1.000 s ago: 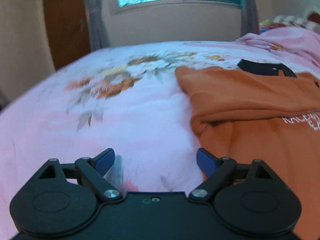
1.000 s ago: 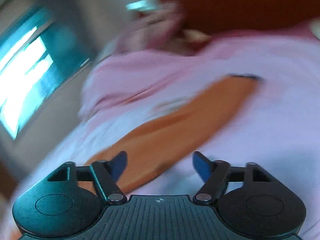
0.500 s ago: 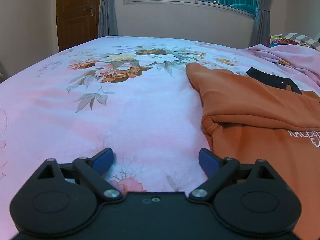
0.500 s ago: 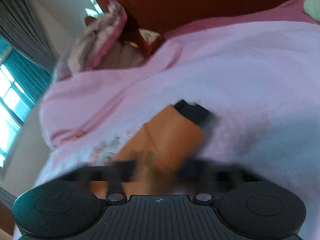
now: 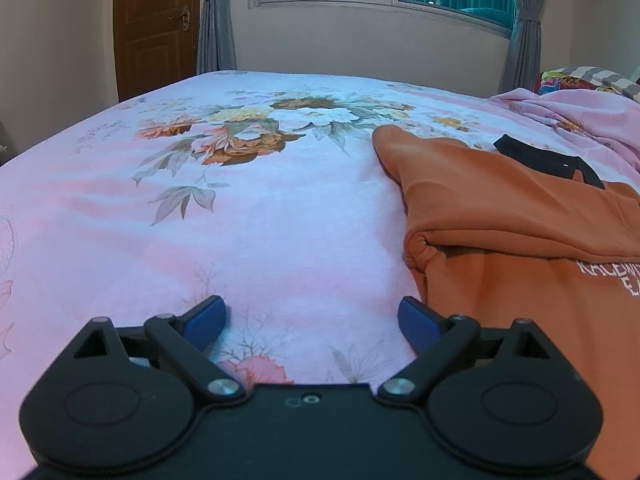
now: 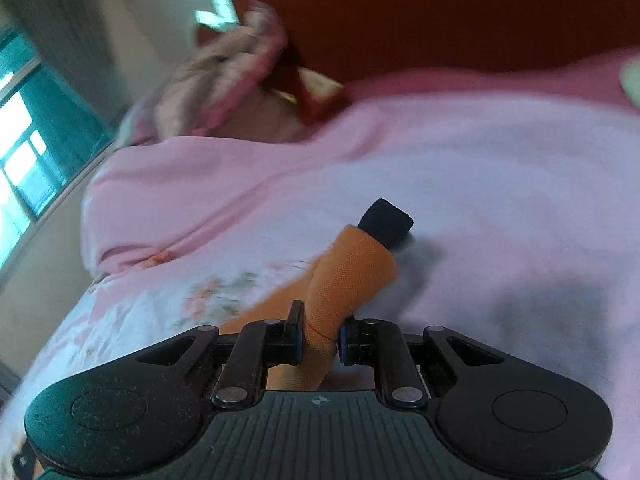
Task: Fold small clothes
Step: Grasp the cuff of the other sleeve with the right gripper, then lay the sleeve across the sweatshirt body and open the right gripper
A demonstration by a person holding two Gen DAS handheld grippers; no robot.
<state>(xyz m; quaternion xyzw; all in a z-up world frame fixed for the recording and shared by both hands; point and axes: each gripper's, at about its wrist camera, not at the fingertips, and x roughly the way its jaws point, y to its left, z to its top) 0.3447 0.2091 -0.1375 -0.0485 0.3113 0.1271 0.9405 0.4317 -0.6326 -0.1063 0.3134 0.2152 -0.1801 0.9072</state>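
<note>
**Two grippers, one sleeve secured**

One sleeve (image 6: 344, 280) of the orange sweatshirt (image 5: 520, 216) is pinched between the closed pads of the right gripper (image 6: 319, 342), its black cuff (image 6: 386, 222) raised off the floral bedsheet (image 5: 280, 220), presumably so it can be folded inward. The left gripper (image 5: 312, 320) is held spread wide and empty above the sheet, just beside the garment's near edge, judged ready to steady or take the hem. The other sleeve is already laid across the body.

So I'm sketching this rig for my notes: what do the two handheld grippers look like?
Both match in build. The left gripper has a matte black body, two round black pivot housings, black linkage arms with silver rivets, and blue pads on its jaws. The right gripper adds a ribbed grey-black top plate with a small crosshair mark. No cables or sleeves show.
</note>
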